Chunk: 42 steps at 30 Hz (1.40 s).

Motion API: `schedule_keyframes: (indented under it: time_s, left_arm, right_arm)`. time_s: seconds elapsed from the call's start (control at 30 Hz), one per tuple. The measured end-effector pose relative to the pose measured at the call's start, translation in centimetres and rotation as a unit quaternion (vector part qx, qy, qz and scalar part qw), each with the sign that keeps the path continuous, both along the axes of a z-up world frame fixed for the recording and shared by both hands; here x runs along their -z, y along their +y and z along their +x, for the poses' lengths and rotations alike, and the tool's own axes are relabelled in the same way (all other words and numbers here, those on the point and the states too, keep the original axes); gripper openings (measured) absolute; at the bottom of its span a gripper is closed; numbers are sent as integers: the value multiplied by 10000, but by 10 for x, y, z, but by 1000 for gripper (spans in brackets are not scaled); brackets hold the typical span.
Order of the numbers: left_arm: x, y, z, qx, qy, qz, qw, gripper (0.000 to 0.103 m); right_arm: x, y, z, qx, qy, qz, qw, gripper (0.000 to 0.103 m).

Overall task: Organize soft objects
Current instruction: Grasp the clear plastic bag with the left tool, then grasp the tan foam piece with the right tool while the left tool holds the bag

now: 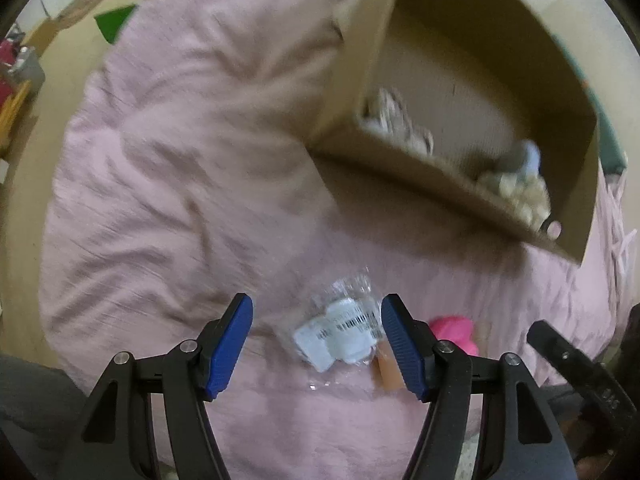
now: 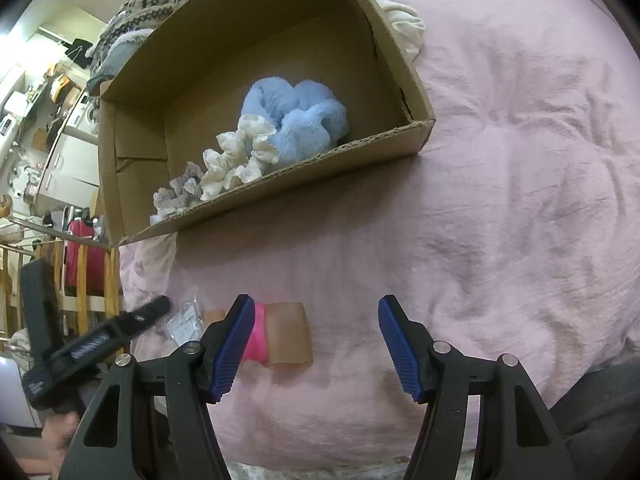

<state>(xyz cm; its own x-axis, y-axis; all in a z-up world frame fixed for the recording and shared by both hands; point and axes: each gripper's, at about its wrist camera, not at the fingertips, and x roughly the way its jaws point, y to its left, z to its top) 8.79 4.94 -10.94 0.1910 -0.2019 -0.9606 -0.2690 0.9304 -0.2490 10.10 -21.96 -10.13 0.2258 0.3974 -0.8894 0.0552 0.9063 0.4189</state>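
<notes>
A clear plastic packet with white labels lies on the pink bedspread. My left gripper hangs open above it, the packet showing between the blue pads without touching them. Right of it lie a pink soft piece and a tan one. In the right wrist view my right gripper is open over the tan piece and the pink piece, with nothing gripped. The cardboard box holds a blue fluffy item, a cream scrunchie and a grey one.
Folded knitwear and a white cloth lie behind the box. The bed edge drops to a wooden floor on the left. A red suitcase and wooden rails stand beside the bed. The left gripper's body shows in the right view.
</notes>
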Motion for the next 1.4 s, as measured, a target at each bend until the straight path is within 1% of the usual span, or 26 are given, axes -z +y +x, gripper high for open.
schedule_keyframes:
  time_s: [0.07,0.17,0.2,0.23,0.27,0.3,0.33,0.37,0.4,0.47,0.5,0.6,0.63,0.7,0.77,0.83,0.97,1.07,1.17,1.27,1.33,1.4]
  left_arm:
    - [12,-6,1,94,231,2,9997,64]
    - [19,-11,0,207,328,216,9990,63]
    - [19,-12,0,224,331,238,9989,59]
    - [19,-13,0,258,325,242,9988,48]
    - [18,-14,-1,293,326,221,9988,40]
    - [20,-15,-2,327,346,222,9986,27]
    - [19,-16,-3,366,363,258,9983,20]
    - [19,-16,-3,368,359,267,9983,18]
    - [18,-14,-3,344,344,244,9985,12]
    - [15,-11,-4,290,300,168,9990,12]
    - [11,-10,-5,256,243,179,9992,12]
    - [-8,-6,-9,216,-119,389,9989,12]
    - [-15,-6,-10,208,-249,416,9986,12]
    - [-23,-5,-13,230,-381,434,9981,12]
    - [-28,-5,-16,247,-456,473,9975,12]
    - [-29,-6,-17,262,-440,463,9976,12]
    - [-27,-4,-12,284,-394,469,9977,12]
    - [-26,-12,-9,332,-390,483,9975,13]
    - [-25,-16,-8,394,-432,562,9967,13]
    - [-25,-20,-9,405,-461,597,9963,13]
    - [-24,-19,-8,375,-471,606,9963,12]
    - [-25,-19,-9,353,-478,623,9963,12]
  right_arm:
    - [-1,0,0,-17,7,-18,10000,68]
    - [-1,0,-1,-36,10,-31,10000,68]
    - [-1,-1,-2,-40,11,-38,10000,68]
    - [-1,0,-2,-38,16,-38,10000,68]
    - [-1,0,-2,-32,24,-35,10000,68]
    - [0,1,-1,-28,29,-39,10000,68]
    - [0,2,0,-34,33,-49,10000,68]
    - [1,3,0,-48,39,-64,10000,68]
    - [2,4,1,-67,52,-67,9999,68]
    - [6,6,1,-105,126,12,9999,68]
    - [8,6,1,-120,204,136,9996,68]
    - [19,5,1,-129,488,511,9974,66]
    - [23,5,1,-141,579,597,9964,59]
    - [29,8,2,-188,726,688,9948,53]
    - [33,12,2,-247,783,648,9945,52]
    - [35,19,3,-353,808,560,9945,47]
    - [39,32,2,-606,806,329,9944,47]
    - [40,42,3,-777,721,89,9943,46]
    - [39,47,5,-853,616,-9,9944,40]
    - [38,54,6,-922,542,-32,9943,30]
    - [37,56,6,-1003,487,-20,9938,20]
    - [36,59,6,-1079,437,-45,9932,14]
